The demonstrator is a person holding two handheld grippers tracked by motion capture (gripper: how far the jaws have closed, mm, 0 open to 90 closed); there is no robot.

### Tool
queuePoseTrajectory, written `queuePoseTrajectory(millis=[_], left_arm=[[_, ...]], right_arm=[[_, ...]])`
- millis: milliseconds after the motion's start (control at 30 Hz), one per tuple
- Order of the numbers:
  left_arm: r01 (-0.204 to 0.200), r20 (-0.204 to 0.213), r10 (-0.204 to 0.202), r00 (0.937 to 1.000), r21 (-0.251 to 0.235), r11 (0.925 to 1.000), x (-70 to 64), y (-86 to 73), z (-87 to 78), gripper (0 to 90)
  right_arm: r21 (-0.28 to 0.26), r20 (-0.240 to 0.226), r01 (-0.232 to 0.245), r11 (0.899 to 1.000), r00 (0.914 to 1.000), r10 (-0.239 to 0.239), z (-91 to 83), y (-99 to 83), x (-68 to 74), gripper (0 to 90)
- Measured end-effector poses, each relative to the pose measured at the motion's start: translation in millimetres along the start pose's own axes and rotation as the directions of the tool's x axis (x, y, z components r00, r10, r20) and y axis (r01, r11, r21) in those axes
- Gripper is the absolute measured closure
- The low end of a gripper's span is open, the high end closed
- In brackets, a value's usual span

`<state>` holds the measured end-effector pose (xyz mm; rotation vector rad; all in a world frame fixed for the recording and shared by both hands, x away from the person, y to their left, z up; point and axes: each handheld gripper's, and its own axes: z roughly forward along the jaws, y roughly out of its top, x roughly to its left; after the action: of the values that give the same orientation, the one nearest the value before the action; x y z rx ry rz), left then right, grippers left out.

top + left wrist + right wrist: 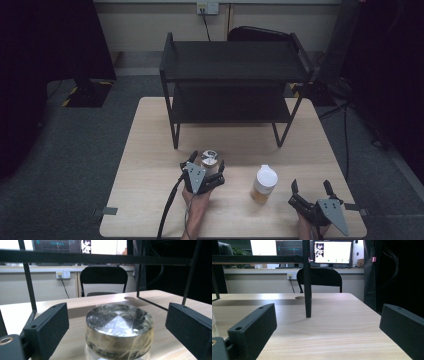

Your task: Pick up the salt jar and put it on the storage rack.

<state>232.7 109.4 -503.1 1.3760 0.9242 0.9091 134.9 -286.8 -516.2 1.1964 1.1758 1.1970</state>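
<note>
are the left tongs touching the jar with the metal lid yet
Apart. The left gripper view shows the left tongs open around the jar, with bare table visible between each jaw and the metal lid.

The place looks like a lab or office test room: lit monitors (332, 252) line a back counter, a black folding chair (319, 277) stands behind the wooden desk (150, 165), grey carpet (75, 150) with floor tape.

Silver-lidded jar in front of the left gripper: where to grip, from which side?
Grip the jar just below its lid, coming level from the near side. It stands upright and round, and the left gripper already has an open jaw on each side; the rack blocks the far side.
</note>
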Motion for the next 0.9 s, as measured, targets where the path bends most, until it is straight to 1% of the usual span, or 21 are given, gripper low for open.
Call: queuePoseTrajectory(millis=[67, 133, 200, 267, 333, 400, 467, 500, 600, 667, 733, 833, 900], left_arm=[[-0.023, -0.006, 0.023, 0.9997, -0.009, 0.9997, -1.6, -3.3, 0.2, 9.9], [-0.030, -0.001, 0.030, 0.9995, -0.014, 0.9994, -1.1, -4.6, 0.5, 11.0], [-0.040, -0.008, 0.040, 0.9992, -0.016, 0.9991, -1.9, -5.7, 1.2, 11.0], [-0.026, -0.007, 0.026, 0.9996, -0.011, 0.9996, -0.1, -6.5, 2.5, 11.1], [-0.026, -0.010, 0.026, 0.9996, -0.003, 0.9997, 0.2, -7.4, 3.6, 11.2], [-0.017, -0.005, 0.017, 0.9998, 0.004, 0.9998, 0.6, -7.5, 3.9, 11.3], [-0.022, 0.002, 0.022, 0.9998, 0.003, 0.9998, -0.5, -8.3, 3.9, 10.9], [-0.025, 0.001, 0.025, 0.9997, 0.000, 0.9997, -1.0, -8.7, 4.0, 11.7], [-0.008, -0.007, 0.008, 0.9999, 0.004, 1.0000, -1.2, -8.1, 4.5, 15.3], [-0.020, -0.006, 0.020, 0.9998, 0.002, 0.9998, -2.1, -8.5, 4.2, 18.9], [-0.028, -0.015, 0.028, 0.9995, 0.000, 0.9996, -4.4, -8.8, 4.1, 21.6], [-0.026, -0.017, 0.026, 0.9995, 0.002, 0.9997, -4.6, -8.5, 4.1, 24.5], [-0.034, -0.018, 0.034, 0.9993, 0.000, 0.9994, -5.3, -8.8, 3.9, 27.5]], right_arm=[[-0.001, -0.001, -0.001, 1.000, 1.0000, 0.001, -0.1, -0.1, -0.3, 0.0], [-0.001, -0.002, -0.001, 1.000, 1.0000, 0.001, -0.3, -0.2, -0.4, 0.0], [-0.002, -0.005, -0.001, 1.000, 1.0000, 0.001, -0.6, -0.4, -0.7, 0.0], [-0.003, -0.004, -0.003, 1.000, 1.0000, 0.003, -0.8, -0.5, -0.6, 0.0], [-0.002, -0.005, -0.002, 1.000, 1.0000, 0.002, -0.7, -0.4, -0.7, 0.0], [-0.002, -0.006, -0.002, 1.000, 1.0000, 0.002, -0.6, -0.3, -0.8, 0.0], [-0.002, -0.004, -0.002, 1.000, 1.0000, 0.002, -0.6, -0.3, -0.5, 0.0], [-0.002, -0.005, -0.003, 1.000, 1.0000, 0.003, -0.7, -0.4, -0.7, 0.0], [-0.009, -0.004, -0.007, 1.000, 1.0000, 0.007, -1.3, -1.3, -1.0, 0.0], [-0.008, -0.005, -0.007, 1.000, 1.0000, 0.007, -1.4, -1.2, -1.1, 0.0], [-0.007, -0.007, -0.006, 1.000, 1.0000, 0.006, -1.3, -1.0, -1.2, 0.0], [-0.006, -0.007, -0.006, 1.000, 1.0000, 0.006, -1.6, -1.0, -1.1, 0.0], [-0.007, -0.008, -0.003, 1.000, 1.0000, 0.003, -1.6, -1.1, -1.0, 0.0]])
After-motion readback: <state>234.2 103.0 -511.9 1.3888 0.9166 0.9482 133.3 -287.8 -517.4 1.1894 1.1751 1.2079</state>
